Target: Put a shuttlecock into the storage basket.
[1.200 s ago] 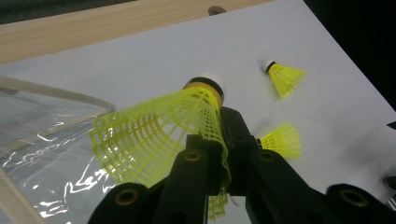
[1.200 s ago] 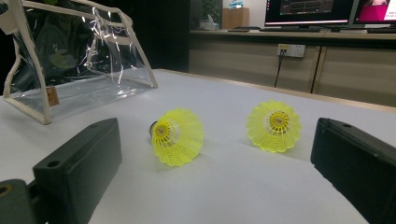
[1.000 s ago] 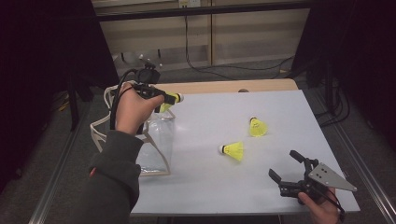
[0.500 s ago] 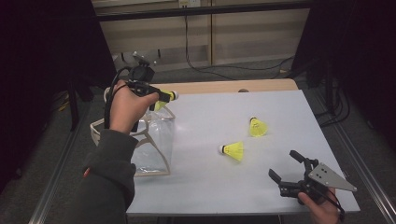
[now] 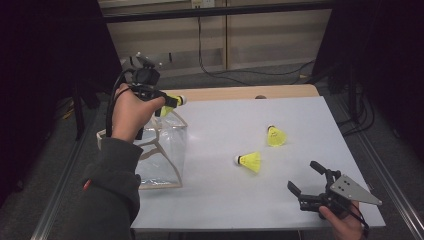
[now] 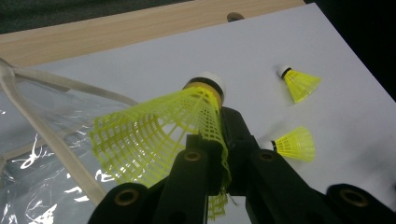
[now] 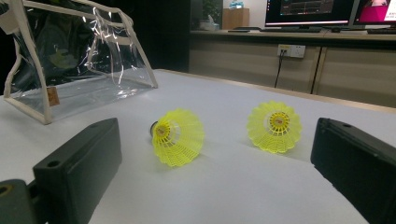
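My left gripper (image 5: 175, 101) is held above the far end of a clear plastic bag (image 5: 160, 150) with cream trim, shut on the mesh skirt of a yellow shuttlecock (image 5: 167, 110). In the left gripper view the jaws (image 6: 219, 130) pinch the skirt of that shuttlecock (image 6: 159, 135), its white cork pointing away. Two more yellow shuttlecocks lie on the white table, one farther off (image 5: 276, 136) and one nearer (image 5: 250, 161). At the near right corner my right gripper (image 5: 304, 176) stands open and empty, and its own view looks between its jaws (image 7: 215, 163) at both shuttlecocks (image 7: 179, 136) (image 7: 274, 126).
The bag (image 7: 79, 60) stands open-topped at the table's left edge. The white table top (image 5: 220, 200) ends in a wooden strip (image 5: 240, 93) at the far side. Dark floor and metal rails lie on both sides.
My left hand has drifted slightly left and away with the shuttlecock still gripped. The right gripper has not moved.
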Action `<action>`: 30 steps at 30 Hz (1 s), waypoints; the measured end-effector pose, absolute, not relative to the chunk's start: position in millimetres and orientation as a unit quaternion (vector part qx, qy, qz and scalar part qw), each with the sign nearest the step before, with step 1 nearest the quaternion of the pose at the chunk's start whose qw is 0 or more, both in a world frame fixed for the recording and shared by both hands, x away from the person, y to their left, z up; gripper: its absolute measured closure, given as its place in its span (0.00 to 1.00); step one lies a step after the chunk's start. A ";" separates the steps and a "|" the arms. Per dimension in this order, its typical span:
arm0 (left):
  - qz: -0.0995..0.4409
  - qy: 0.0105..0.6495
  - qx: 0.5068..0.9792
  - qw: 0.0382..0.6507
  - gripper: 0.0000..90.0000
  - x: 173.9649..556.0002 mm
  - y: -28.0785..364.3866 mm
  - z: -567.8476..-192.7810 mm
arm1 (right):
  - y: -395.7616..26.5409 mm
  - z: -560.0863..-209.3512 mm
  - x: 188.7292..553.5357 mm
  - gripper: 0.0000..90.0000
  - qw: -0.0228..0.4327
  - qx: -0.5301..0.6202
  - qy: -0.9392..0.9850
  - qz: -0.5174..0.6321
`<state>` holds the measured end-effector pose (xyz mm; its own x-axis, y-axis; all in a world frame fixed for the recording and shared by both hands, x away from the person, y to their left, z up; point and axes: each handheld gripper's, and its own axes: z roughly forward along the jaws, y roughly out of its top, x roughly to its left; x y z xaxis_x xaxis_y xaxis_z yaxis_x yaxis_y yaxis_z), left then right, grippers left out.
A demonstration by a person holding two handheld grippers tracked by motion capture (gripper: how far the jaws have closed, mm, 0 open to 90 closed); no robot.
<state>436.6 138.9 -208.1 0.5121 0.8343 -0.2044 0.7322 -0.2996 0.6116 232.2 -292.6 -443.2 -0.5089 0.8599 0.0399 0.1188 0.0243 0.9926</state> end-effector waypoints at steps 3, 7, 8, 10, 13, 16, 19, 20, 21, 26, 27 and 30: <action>0.079 0.488 0.803 0.333 0.98 436.8 139.8 -207.2 | -292.7 -443.2 232.1 0.02 0.316 0.382 0.642 0.585; 0.080 0.491 0.802 0.331 0.98 437.3 140.9 -206.6 | -292.9 -443.4 232.5 0.02 0.317 0.382 0.640 0.586; 0.081 0.492 0.801 0.331 0.98 437.6 141.5 -206.3 | -292.8 -443.4 232.5 0.02 0.317 0.382 0.640 0.586; 0.081 0.493 0.801 0.330 0.98 437.9 142.9 -205.6 | -292.8 -443.3 232.5 0.02 0.317 0.381 0.641 0.586; 0.083 0.496 0.799 0.329 0.98 438.3 144.6 -204.9 | -292.9 -443.3 232.4 0.02 0.317 0.382 0.641 0.586; 0.086 0.497 0.799 0.328 0.98 438.7 146.8 -204.0 | -292.9 -443.2 232.4 0.02 0.317 0.381 0.641 0.586; 0.087 0.500 0.797 0.327 0.98 439.2 149.4 -203.2 | -292.9 -443.1 232.2 0.02 0.317 0.382 0.642 0.585; 0.089 0.501 0.797 0.326 0.98 439.4 150.3 -202.9 | -292.9 -443.1 232.2 0.02 0.317 0.381 0.642 0.585; 0.089 0.502 0.796 0.325 0.98 439.5 151.2 -202.7 | -292.9 -443.1 232.2 0.02 0.317 0.382 0.642 0.585; 0.092 0.503 0.797 0.321 0.98 439.9 153.8 -202.0 | -292.6 -443.2 232.3 0.02 0.317 0.382 0.642 0.585; 0.093 0.505 0.796 0.321 0.98 439.9 154.2 -201.6 | -292.6 -443.2 232.3 0.02 0.317 0.381 0.643 0.584; 0.094 0.506 0.795 0.320 0.98 440.3 155.6 -201.3 | -292.3 -443.2 232.2 0.02 0.316 0.382 0.643 0.584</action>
<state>440.3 155.6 -201.3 0.4706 0.8649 -0.1747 0.7446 -0.2831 0.6045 232.2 -292.3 -443.2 -0.5089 0.8599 0.0399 0.1210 0.0256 0.9923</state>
